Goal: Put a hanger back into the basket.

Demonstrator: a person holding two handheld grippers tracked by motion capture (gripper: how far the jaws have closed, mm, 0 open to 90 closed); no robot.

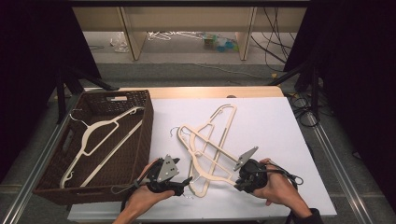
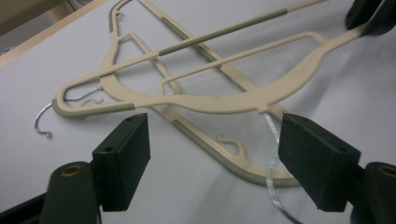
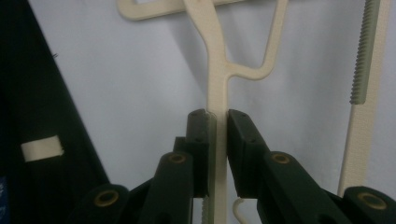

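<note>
Two cream plastic hangers lie crossed on the white table cover [image 1: 271, 126]. The upper hanger [image 1: 208, 156] [image 2: 224, 100] has one arm end pinched in my right gripper [image 1: 236, 182] [image 3: 217, 123], which is shut on that thin arm [image 3: 217, 70]. The same gripper appears at the top right of the left gripper view [image 2: 371, 16]. My left gripper [image 1: 187, 184] [image 2: 215, 158] is open. Its jaws stand wide apart just short of the lower hanger [image 2: 205, 140] [image 1: 223, 122], with that hanger's metal hook [image 2: 273, 186] near the right jaw. Nothing is pressed between its pads.
A dark brown woven basket [image 1: 142, 135] stands at the table's left with one cream hanger [image 1: 100, 140] inside. A second hanger's ribbed bar [image 3: 362, 93] runs beside my right gripper. Another metal hook [image 2: 44, 119] lies on the cover. The table's wooden edge [image 1: 210, 92] is at the back.
</note>
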